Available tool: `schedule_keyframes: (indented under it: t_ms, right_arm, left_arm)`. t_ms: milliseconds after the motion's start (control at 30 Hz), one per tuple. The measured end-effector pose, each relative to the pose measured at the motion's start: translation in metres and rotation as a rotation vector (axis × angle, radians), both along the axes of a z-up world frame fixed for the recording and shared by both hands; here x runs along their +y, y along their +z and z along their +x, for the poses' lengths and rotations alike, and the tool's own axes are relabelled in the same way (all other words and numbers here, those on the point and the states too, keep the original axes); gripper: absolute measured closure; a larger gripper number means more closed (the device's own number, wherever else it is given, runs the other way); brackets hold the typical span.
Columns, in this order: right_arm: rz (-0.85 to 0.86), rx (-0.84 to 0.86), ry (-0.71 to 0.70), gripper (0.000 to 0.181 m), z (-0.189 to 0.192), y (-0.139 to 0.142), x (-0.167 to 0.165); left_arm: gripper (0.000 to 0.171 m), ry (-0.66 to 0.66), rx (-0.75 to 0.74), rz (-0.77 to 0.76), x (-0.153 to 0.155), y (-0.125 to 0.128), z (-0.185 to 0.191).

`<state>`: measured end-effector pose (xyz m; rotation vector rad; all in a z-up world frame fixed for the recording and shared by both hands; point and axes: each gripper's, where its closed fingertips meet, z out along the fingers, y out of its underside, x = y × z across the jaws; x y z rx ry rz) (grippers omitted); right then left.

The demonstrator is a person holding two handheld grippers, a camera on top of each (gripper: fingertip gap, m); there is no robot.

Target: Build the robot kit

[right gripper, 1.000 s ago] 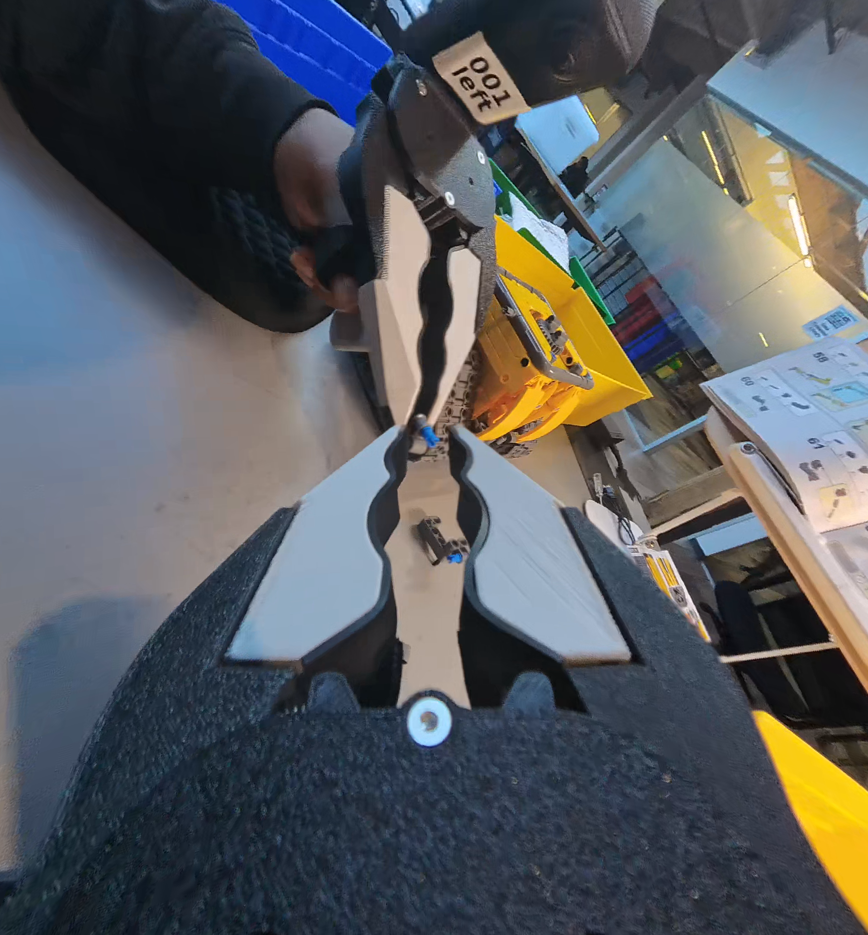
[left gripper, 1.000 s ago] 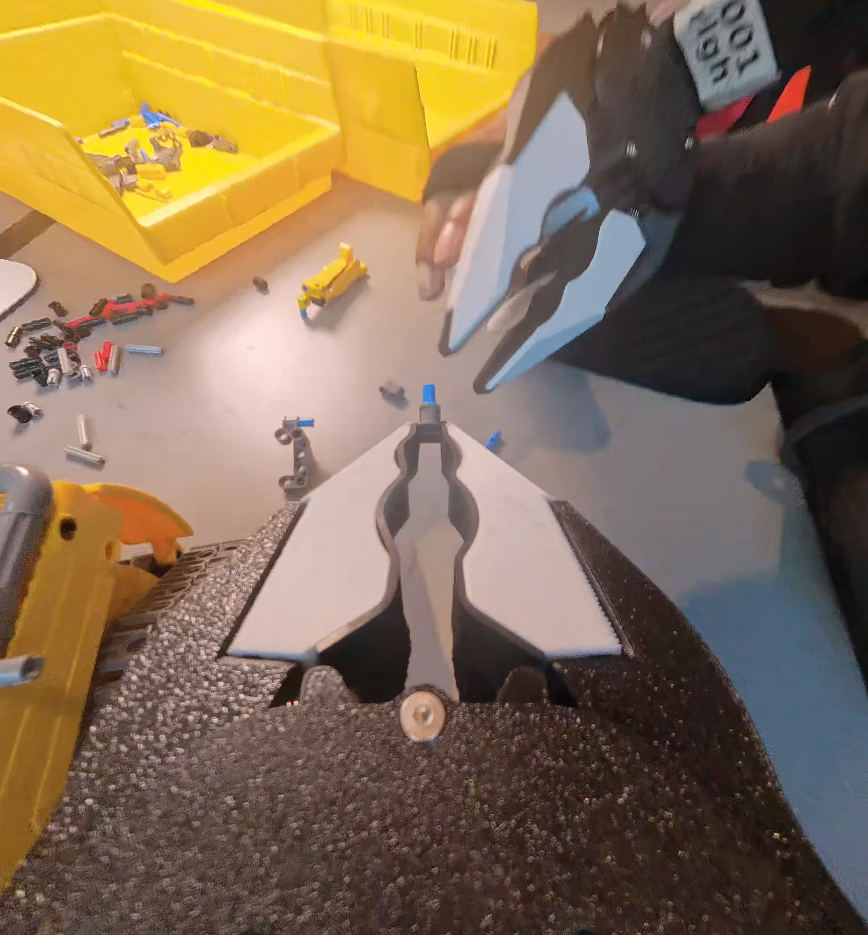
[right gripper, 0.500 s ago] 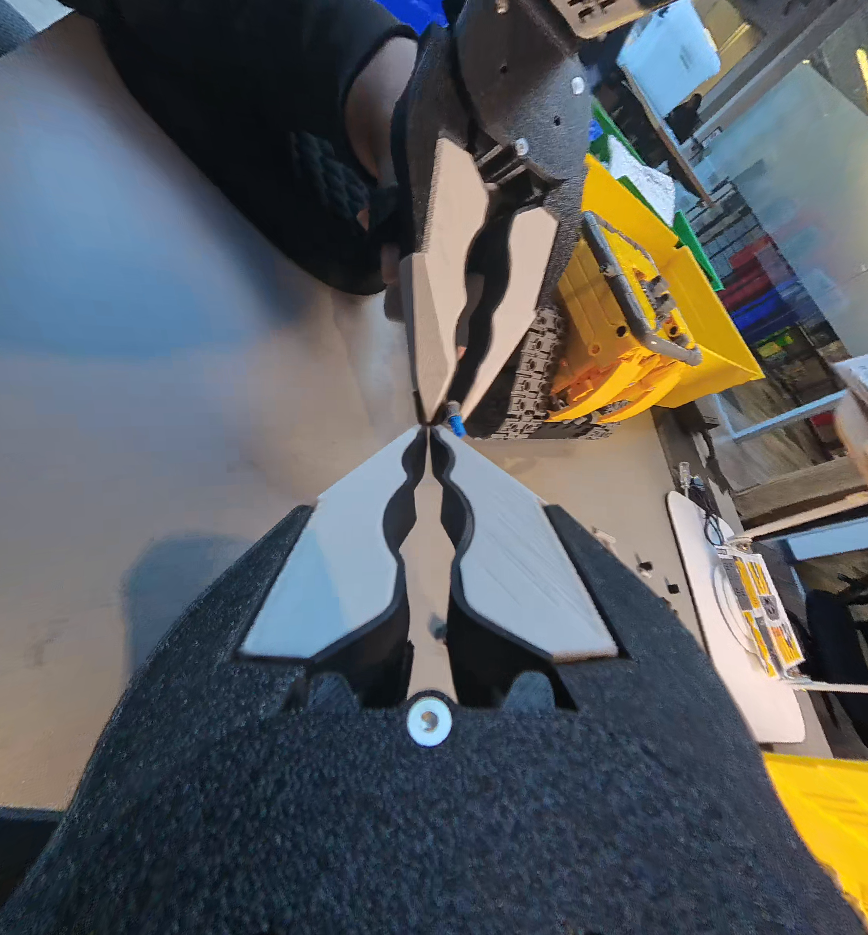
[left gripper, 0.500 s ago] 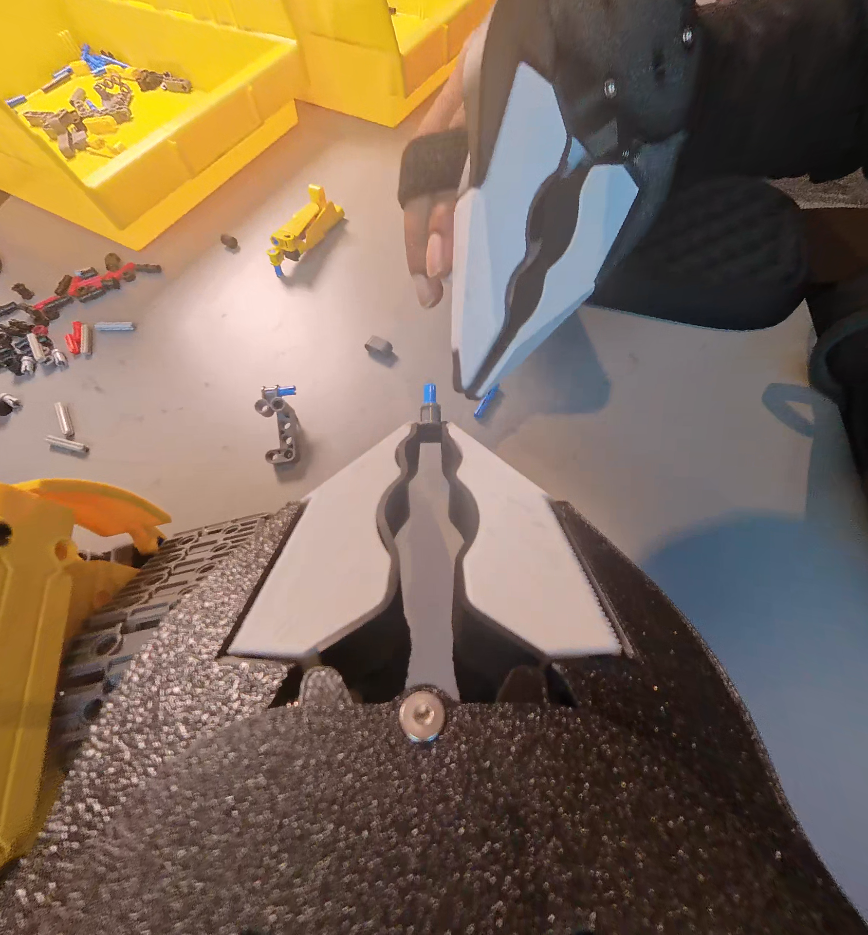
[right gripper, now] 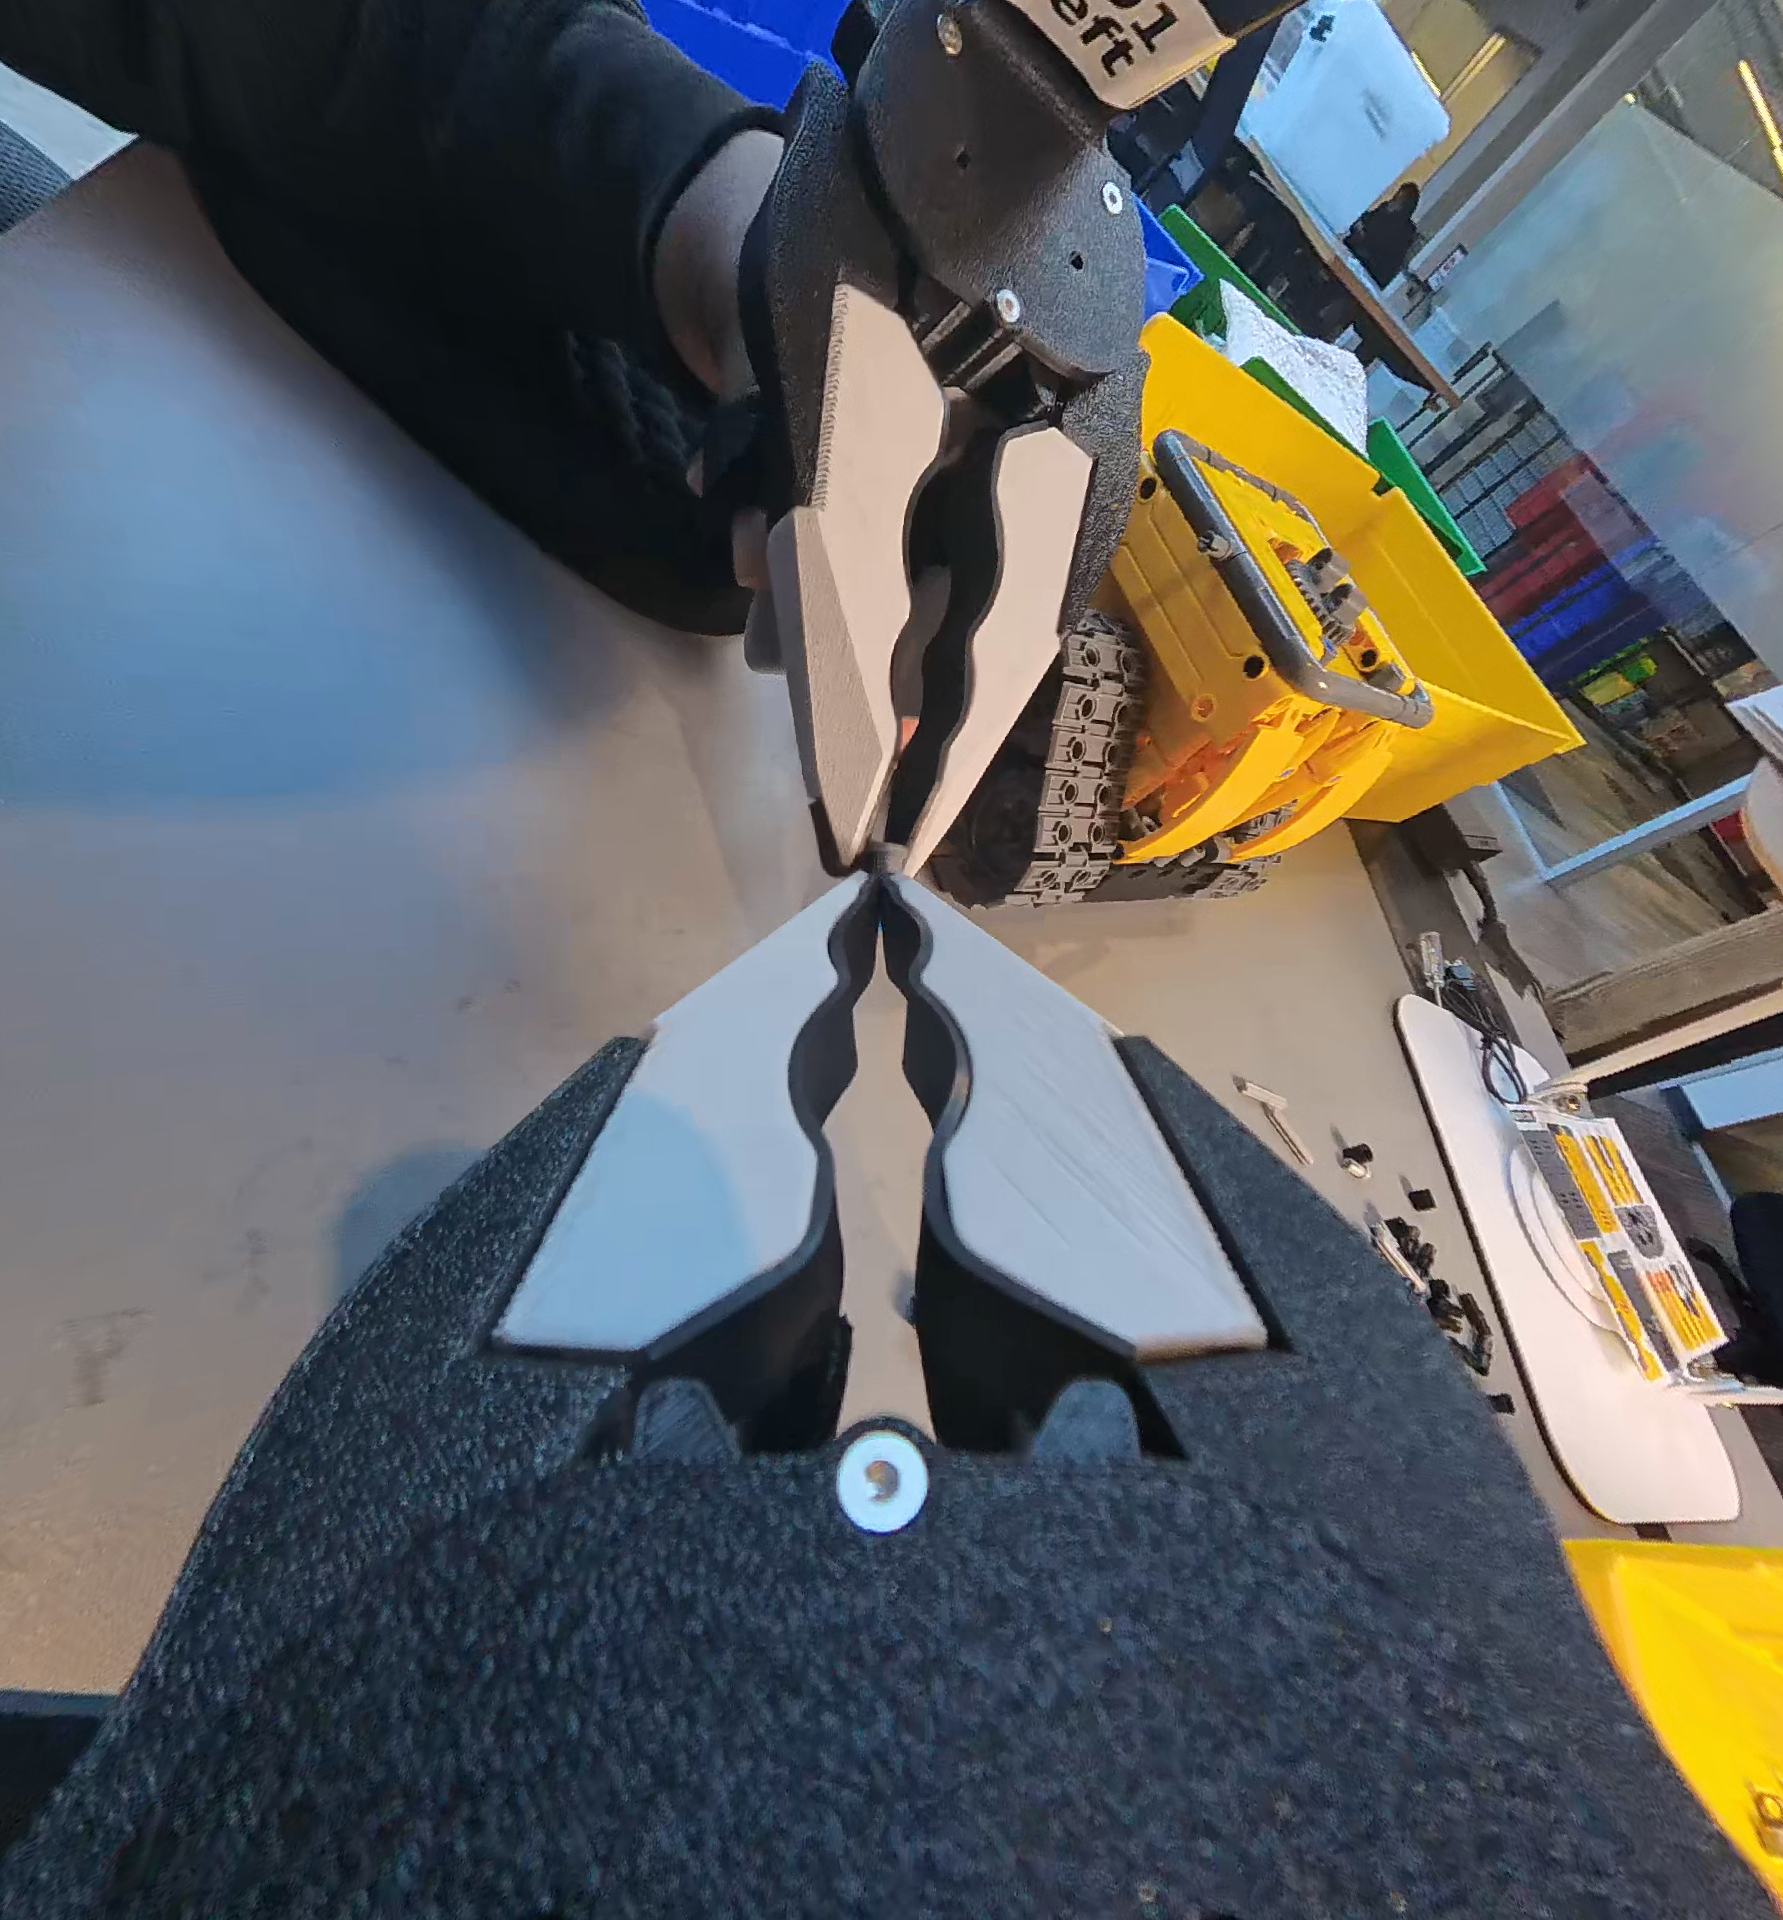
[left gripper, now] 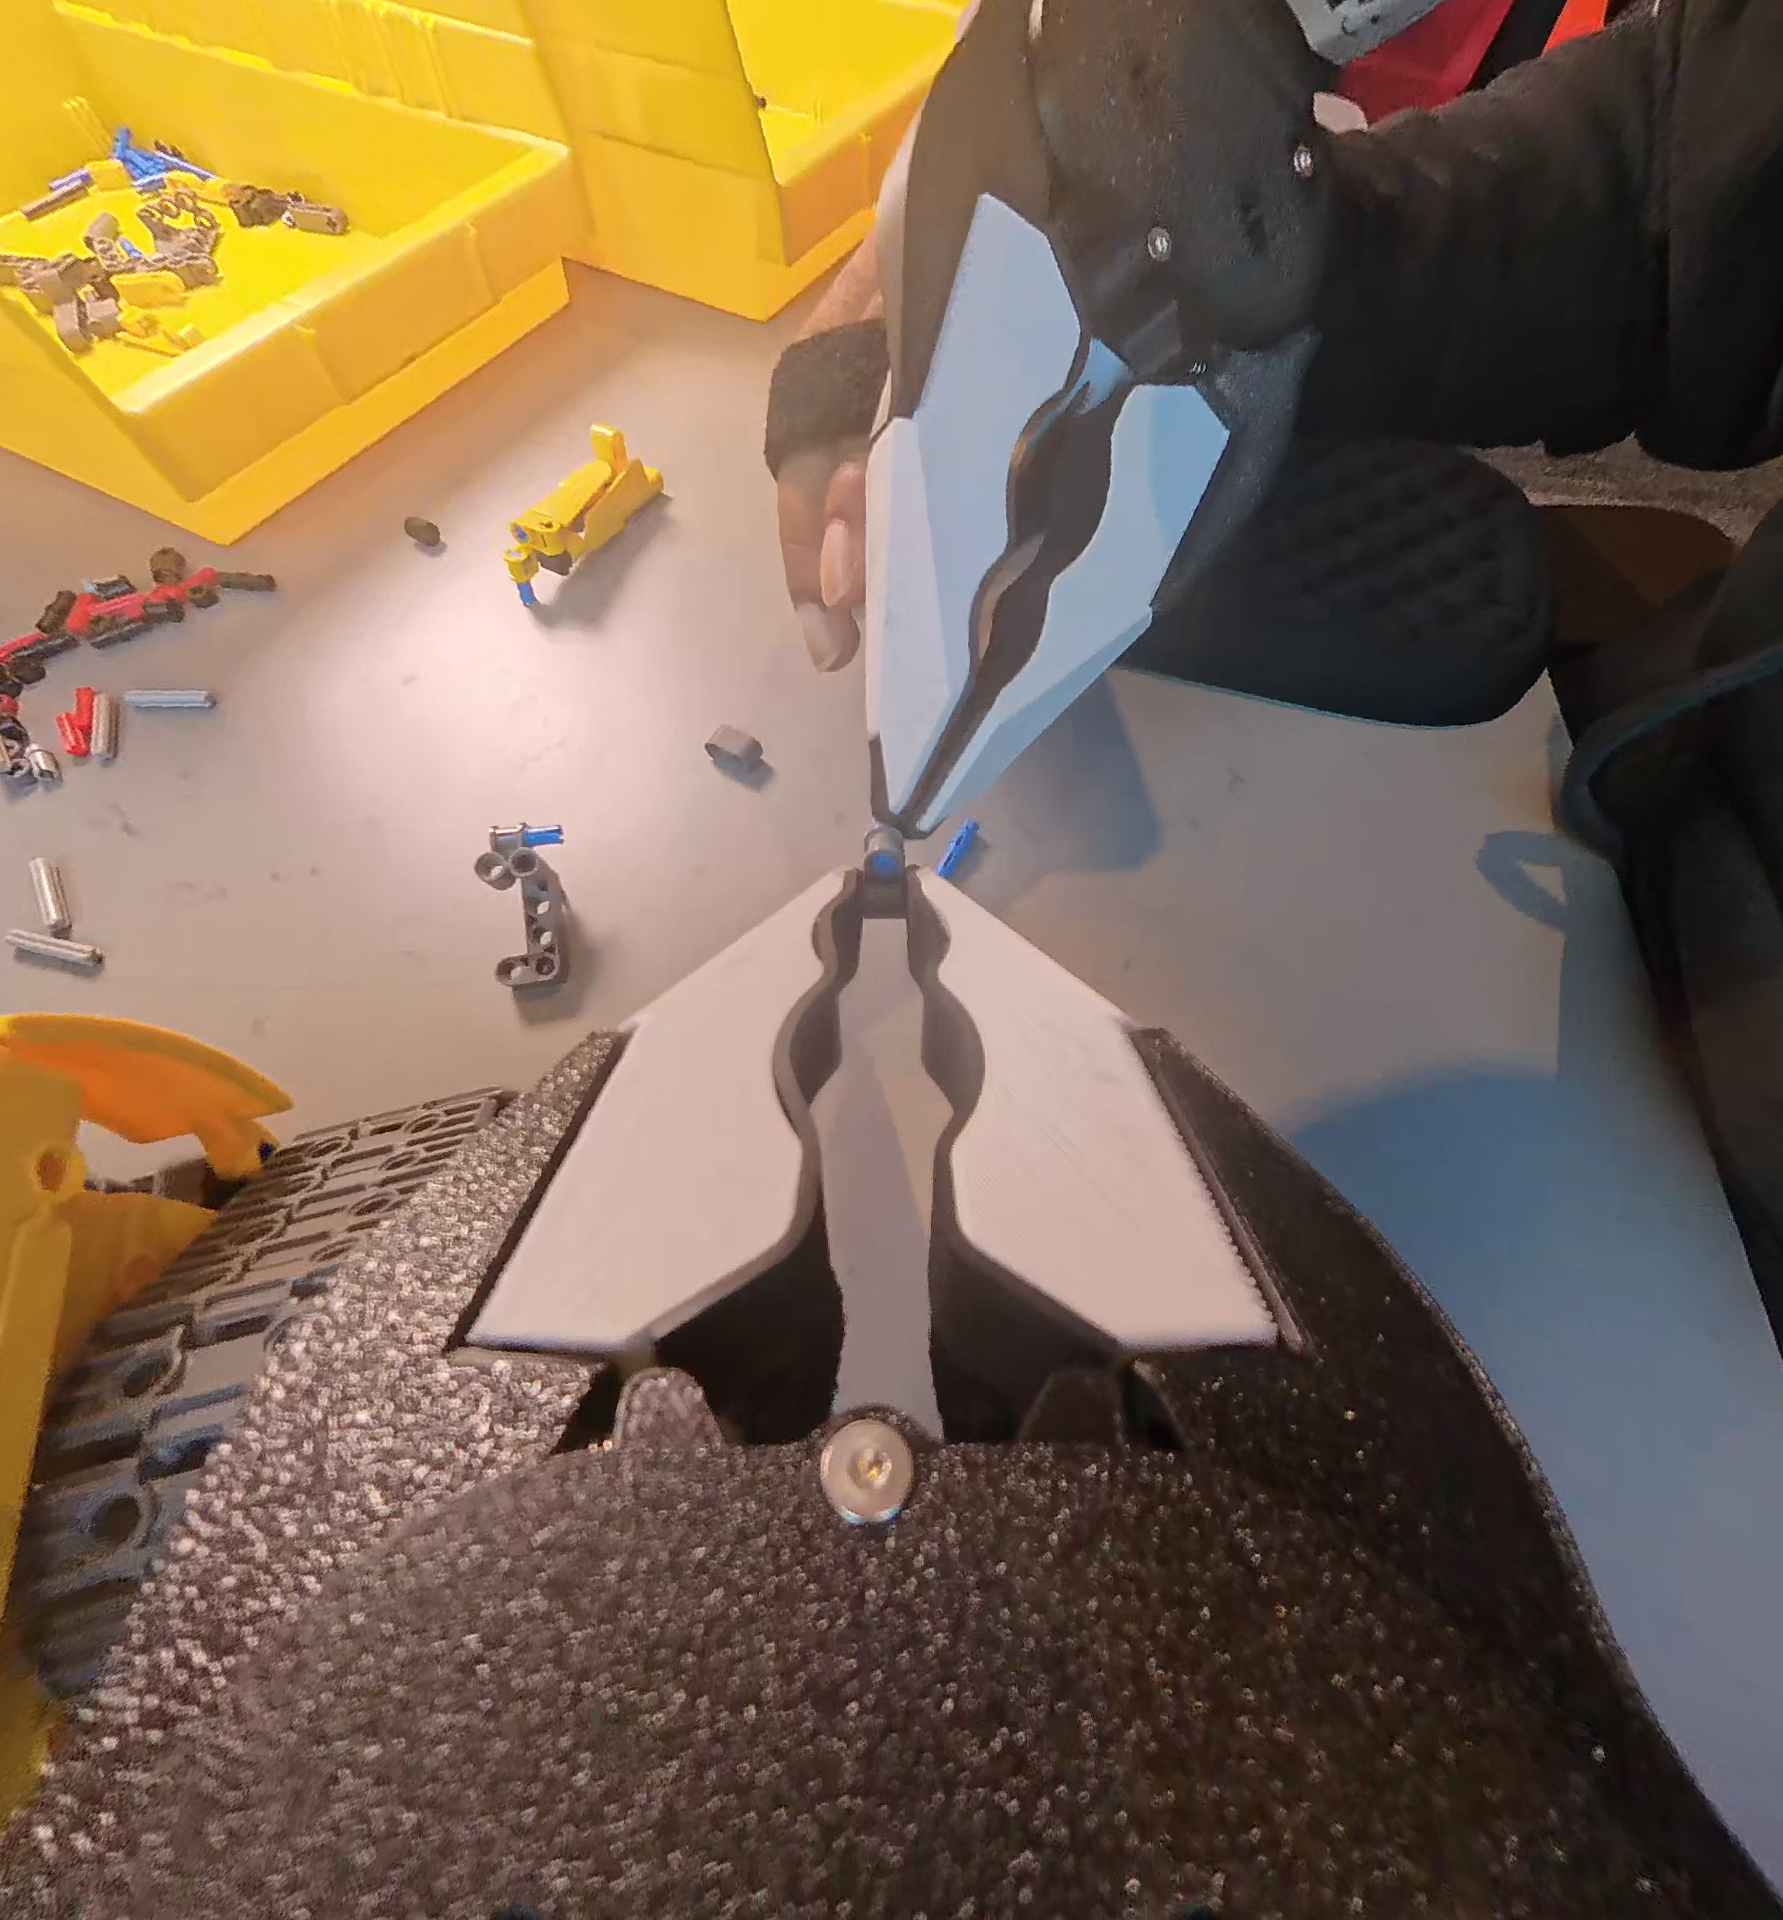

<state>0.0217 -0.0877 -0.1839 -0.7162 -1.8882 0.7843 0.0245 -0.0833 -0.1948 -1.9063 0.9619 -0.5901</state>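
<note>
Since a second ago my right gripper (left gripper: 908, 821) has swung in tip to tip with my left gripper (left gripper: 879, 883), which pinches a small dark connector with a blue pin (left gripper: 879, 860) above the bench (left gripper: 367, 831). Right's tips look nearly closed at that piece; whether they grip it I cannot tell.

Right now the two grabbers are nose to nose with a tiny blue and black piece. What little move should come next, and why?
Probably a gentle straight push of the right gripper toward the left gripper. The left one pinches the small pin, and the right one's shut tips meet its far end tip to tip, so any sideways wobble could pop it loose onto the table.
</note>
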Motion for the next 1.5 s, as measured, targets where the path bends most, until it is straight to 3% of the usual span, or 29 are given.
schedule_keyframes:
  t_ms: [333,533,733,900,1267,1500]
  right_arm:
    - [0.003,-0.043,0.01,0.181,0.002,-0.007,-0.001]
    - [0.009,-0.051,0.02,0.165,0.001,-0.009,-0.004]
    - [0.19,-0.032,0.052,0.152,0.001,-0.017,-0.011]
    - [0.338,-0.024,0.063,0.16,0.0,-0.023,-0.015]
    - [0.133,-0.075,0.051,0.171,0.002,-0.02,-0.016]
    - [0.19,-0.066,0.065,0.163,0.002,-0.023,-0.019]
  left_arm:
    - [0.165,-0.001,-0.045,-0.034,-0.001,0.002,-0.001]
    - [0.164,-0.028,-0.015,-0.069,-0.005,-0.005,0.003]
    - [0.165,-0.05,-0.037,-0.138,-0.01,-0.009,0.005]
    - [0.165,-0.059,-0.046,-0.187,-0.013,-0.013,0.006]
    - [0.164,-0.077,-0.074,-0.212,-0.016,-0.012,0.008]
    - [0.165,-0.073,-0.116,-0.275,-0.018,-0.012,0.008]
